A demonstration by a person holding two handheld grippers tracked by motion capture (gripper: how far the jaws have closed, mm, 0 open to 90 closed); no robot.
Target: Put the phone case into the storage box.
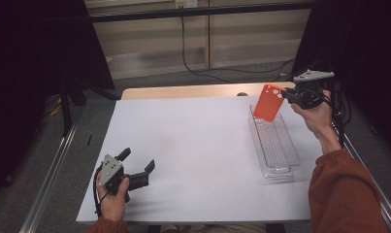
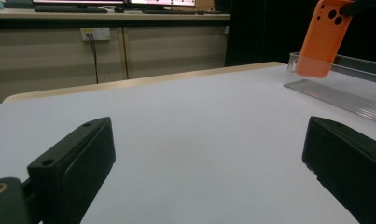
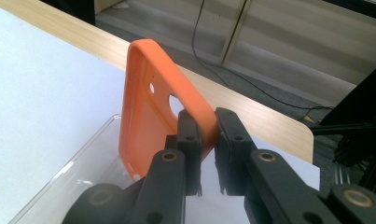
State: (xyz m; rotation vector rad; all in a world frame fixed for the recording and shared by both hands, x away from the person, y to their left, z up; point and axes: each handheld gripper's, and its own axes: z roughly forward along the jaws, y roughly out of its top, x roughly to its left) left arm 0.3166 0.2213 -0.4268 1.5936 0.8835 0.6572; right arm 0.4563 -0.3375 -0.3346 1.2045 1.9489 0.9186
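Note:
An orange phone case (image 1: 269, 102) hangs tilted above the far end of a clear plastic tray (image 1: 274, 141) at the right of the table. My right gripper (image 1: 286, 95) is shut on the case's upper edge; in the right gripper view both black jaws pinch the rim of the orange phone case (image 3: 150, 100) near its camera holes. My left gripper (image 1: 138, 160) rests near the table's front left, open, with nothing between its jaws. In the left gripper view the orange phone case (image 2: 324, 37) shows far off at top right over the clear plastic tray (image 2: 344, 86).
A white sheet (image 1: 193, 145) covers the wooden table (image 1: 183, 91). Black cables (image 1: 217, 68) run over the floor behind it. A metal rail (image 1: 52, 170) runs along the left side. Dark curtains stand at both sides.

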